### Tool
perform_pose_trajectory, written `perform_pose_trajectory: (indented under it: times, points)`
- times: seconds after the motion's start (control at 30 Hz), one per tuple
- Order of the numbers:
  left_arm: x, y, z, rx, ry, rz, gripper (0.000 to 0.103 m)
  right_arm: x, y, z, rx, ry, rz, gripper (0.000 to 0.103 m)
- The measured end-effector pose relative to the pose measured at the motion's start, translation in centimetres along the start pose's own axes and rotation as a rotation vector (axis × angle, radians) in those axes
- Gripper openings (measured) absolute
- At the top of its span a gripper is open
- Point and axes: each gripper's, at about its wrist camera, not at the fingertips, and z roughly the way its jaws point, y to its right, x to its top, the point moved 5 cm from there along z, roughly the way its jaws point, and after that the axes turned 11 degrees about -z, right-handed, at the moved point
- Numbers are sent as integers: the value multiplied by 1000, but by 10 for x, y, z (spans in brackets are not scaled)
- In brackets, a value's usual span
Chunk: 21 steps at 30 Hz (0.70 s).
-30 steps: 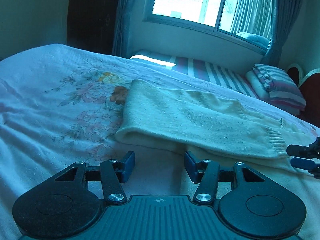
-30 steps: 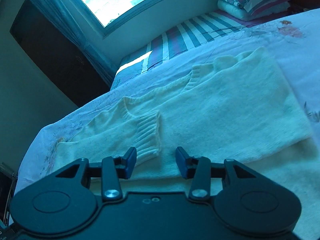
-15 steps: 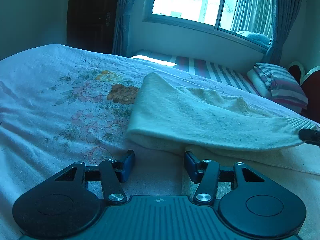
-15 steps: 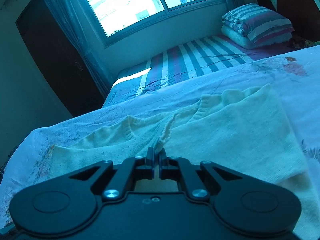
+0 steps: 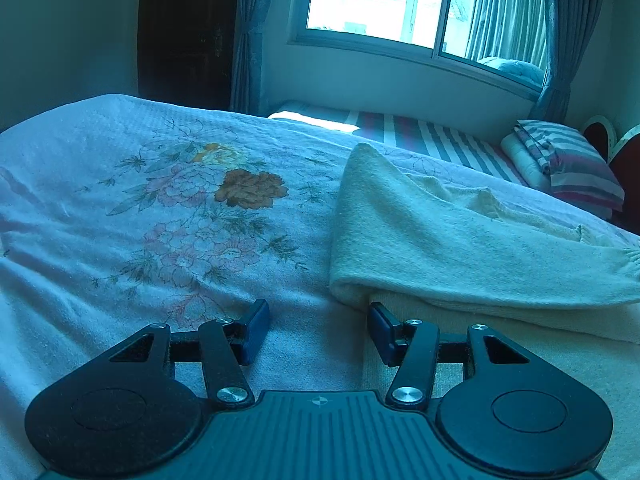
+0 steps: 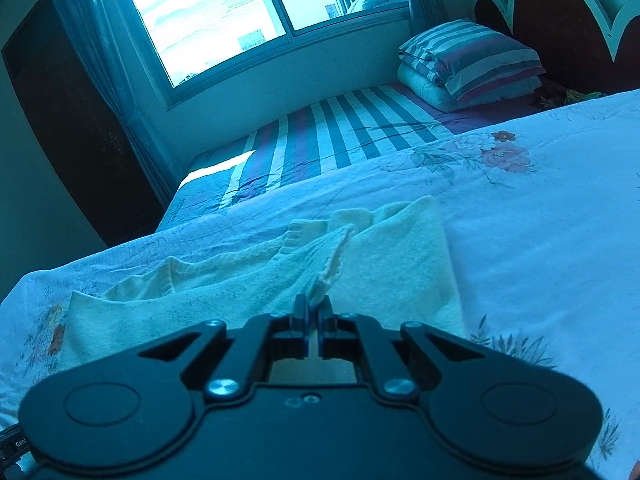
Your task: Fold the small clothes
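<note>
A cream knitted sweater (image 5: pixel 460 248) lies on the floral bedsheet (image 5: pixel 168 216), its sleeve folded across the body. My left gripper (image 5: pixel 318 328) is open and empty, low over the sheet at the sweater's near left corner. My right gripper (image 6: pixel 312 312) is shut on the sleeve's ribbed cuff (image 6: pixel 332 268) and holds it lifted over the sweater body (image 6: pixel 224 296). The collar (image 6: pixel 308 232) lies beyond the cuff.
A second bed with a striped cover (image 6: pixel 340 136) runs under the window (image 6: pixel 224 12). Folded striped bedding (image 6: pixel 472 60) sits at its right end, by a red headboard (image 6: pixel 560 16). A dark doorway (image 5: pixel 184 32) is at the far left.
My right gripper has closed on the sleeve cuff and lifted it, drawing the sleeve to the right across the sweater. My left gripper stayed open and shifted slightly left.
</note>
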Motion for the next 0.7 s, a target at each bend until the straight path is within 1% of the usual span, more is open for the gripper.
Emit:
perform_pose_trajectory:
  times: [0.23, 0.6, 0.7]
  points:
    - [-1, 3, -1, 5, 7, 6, 53, -3, 22, -2, -31, -5, 23, 5]
    - [-1, 1, 0, 5, 7, 4, 53, -6, 37, -2, -45, -15, 25, 5]
    - [-2, 1, 0, 4, 10, 3, 53, -8, 36, -12, -38, -12, 35, 5]
